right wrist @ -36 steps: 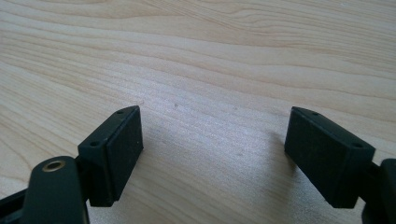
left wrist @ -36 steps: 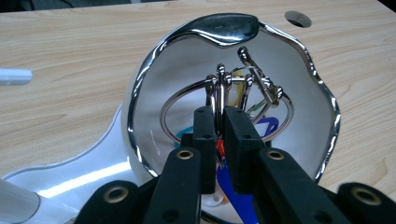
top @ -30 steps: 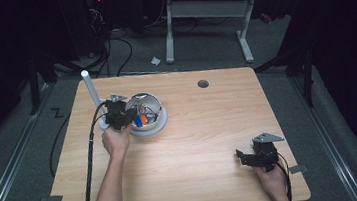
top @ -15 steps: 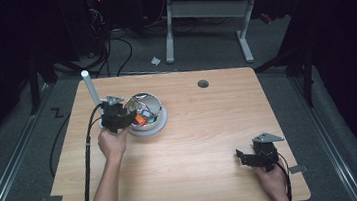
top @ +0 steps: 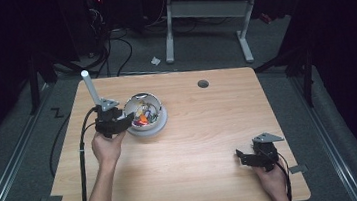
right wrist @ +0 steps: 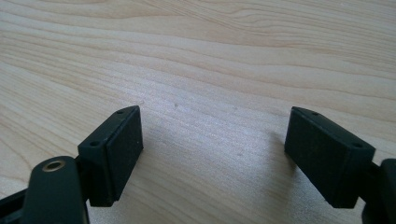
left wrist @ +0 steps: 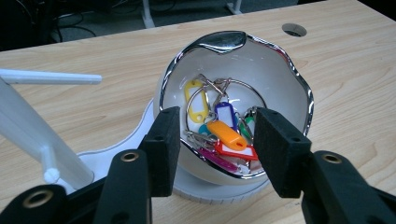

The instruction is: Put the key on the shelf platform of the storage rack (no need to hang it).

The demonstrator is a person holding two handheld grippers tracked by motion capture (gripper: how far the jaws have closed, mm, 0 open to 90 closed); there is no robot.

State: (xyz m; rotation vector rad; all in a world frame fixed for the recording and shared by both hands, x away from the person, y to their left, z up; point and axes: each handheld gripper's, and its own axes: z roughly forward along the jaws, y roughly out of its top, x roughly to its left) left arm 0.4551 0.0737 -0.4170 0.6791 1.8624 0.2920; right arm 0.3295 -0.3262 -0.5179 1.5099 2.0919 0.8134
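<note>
From the high view, your left gripper (top: 131,119) sits at the near rim of the white bowl (top: 157,128) on the bench (top: 209,127); your right gripper (top: 242,156) rests far off.

In the left gripper view, your jaws stand open over the chrome-edged, glossy bowl's colourful plastic key tags (left wrist: 224,135); you're reaching in, so lower and close next.

In the right gripper view, your jaws gape over bare woodgrain.
</note>
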